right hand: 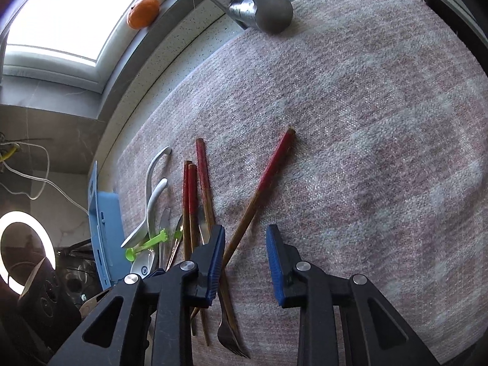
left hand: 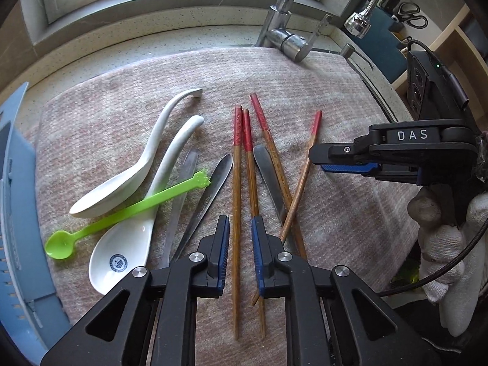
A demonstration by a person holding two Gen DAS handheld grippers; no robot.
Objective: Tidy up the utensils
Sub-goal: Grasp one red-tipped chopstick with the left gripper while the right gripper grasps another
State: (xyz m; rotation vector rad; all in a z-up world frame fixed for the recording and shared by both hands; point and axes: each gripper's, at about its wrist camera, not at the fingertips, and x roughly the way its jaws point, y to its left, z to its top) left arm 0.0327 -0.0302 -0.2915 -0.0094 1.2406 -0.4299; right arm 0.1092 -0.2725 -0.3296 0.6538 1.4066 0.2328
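Light, stiff, probably slippery chopsticks (left hand: 236, 183) lie on the mat (right hand: 366, 122) beside spoons (left hand: 122, 189); left gripper (left hand: 239, 228), jaws narrowly parted, brackets one without pinching, right gripper (right hand: 245, 244), spread and empty, hangs beside the stray stick (right hand: 265, 177): best pinched mid-shaft.

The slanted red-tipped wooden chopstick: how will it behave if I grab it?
The slanted red-tipped wooden chopstick looks thin and rigid, probably light. It crosses a steel fork, so lifting may nudge that. The fuzzy pink mat should limit rolling.

Left tool (left hand: 239, 228) angled down, jaws slightly apart, right tool (right hand: 245, 238) likewise, white-gloved hand (left hand: 448, 244) gripping it
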